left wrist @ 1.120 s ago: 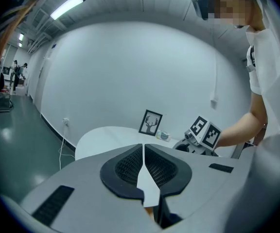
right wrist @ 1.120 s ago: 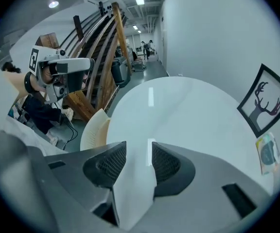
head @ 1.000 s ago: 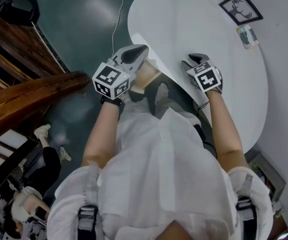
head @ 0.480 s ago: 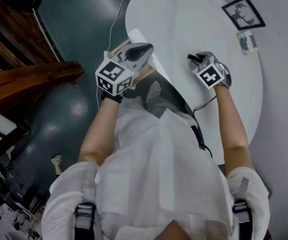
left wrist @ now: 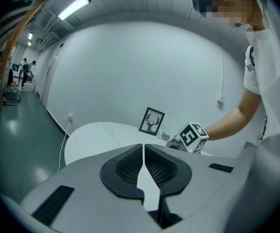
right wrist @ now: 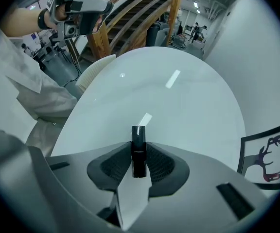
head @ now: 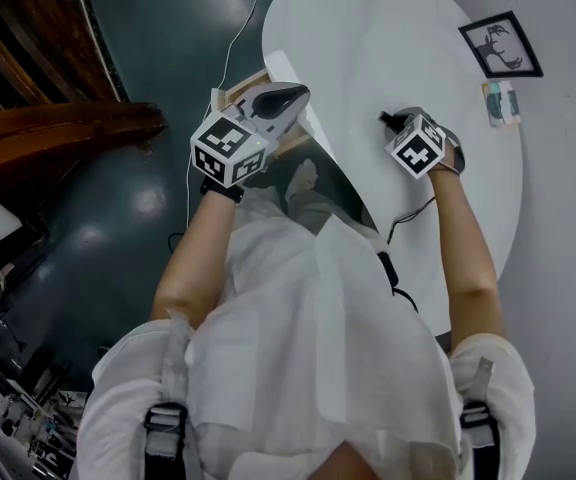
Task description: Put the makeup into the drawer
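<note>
A small black makeup tube (right wrist: 138,149) lies on the white table (right wrist: 179,96). It sits between the pads of my right gripper (right wrist: 138,161), whose jaws are closing and touch the tube on both sides. That gripper (head: 390,121) points steeply down at the table in the head view. My left gripper (left wrist: 143,166) is shut with nothing in it. It hovers (head: 290,95) over the wooden-rimmed drawer (head: 234,88) pulled out at the table's near left edge. The drawer's inside is mostly hidden behind the gripper.
A framed deer picture (head: 500,45) leans on the wall at the table's far right, with a small greenish item (head: 500,103) beside it. A cable (head: 408,218) hangs off the near edge. Wooden stairs (head: 58,128) stand to the left on the dark floor.
My right gripper has rolled and sunk toward the table, where a small dark tube now shows at its tips. The left gripper has stayed over the drawer.
</note>
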Available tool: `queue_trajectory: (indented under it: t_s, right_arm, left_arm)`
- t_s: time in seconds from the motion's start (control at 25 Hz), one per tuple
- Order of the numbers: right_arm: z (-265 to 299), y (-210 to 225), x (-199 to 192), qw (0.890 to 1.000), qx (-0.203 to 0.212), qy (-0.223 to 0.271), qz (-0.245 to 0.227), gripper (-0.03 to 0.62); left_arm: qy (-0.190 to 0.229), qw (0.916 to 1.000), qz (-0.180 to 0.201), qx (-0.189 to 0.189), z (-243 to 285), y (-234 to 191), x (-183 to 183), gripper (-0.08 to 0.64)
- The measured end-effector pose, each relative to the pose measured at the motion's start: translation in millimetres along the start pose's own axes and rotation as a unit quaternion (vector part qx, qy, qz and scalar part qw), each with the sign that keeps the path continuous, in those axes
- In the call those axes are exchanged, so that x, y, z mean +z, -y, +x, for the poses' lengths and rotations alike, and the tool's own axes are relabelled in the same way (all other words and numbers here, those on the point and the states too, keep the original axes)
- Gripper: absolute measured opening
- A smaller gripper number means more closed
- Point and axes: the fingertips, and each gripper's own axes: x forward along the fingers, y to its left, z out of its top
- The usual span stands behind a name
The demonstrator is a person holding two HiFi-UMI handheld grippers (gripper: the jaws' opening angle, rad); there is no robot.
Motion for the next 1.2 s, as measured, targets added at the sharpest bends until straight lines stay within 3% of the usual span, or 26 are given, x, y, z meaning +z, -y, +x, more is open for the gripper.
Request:
queue_trajectory:
  t_s: [0.28, 0.52, 0.76, 1.2]
  right_arm:
    - [7, -2, 1, 0.999, 0.01, -0.009, -0.03, 0.089]
    - [8, 1, 0, 0.999, 0.047, 0.001, 0.003, 0.089]
    - [7, 0, 6, 0.999, 0.05, -0.01, -0.008, 0.089]
    - [10, -6, -2, 0.997, 0.063, -0.033, 0.026, 0.089]
  left_arm:
    - [0.001, 1.0, -0.003, 0.005, -5, -3, 1, 0.023]
    - [0.001, 1.0, -0.004, 0.001, -1, -1, -1, 0.023]
    - [0.003, 1.0, -0.006, -0.002, -2, -3, 0, 0.023]
    - [0.005, 0.9999, -0.01, 0.0, -12, -9, -2, 0.023]
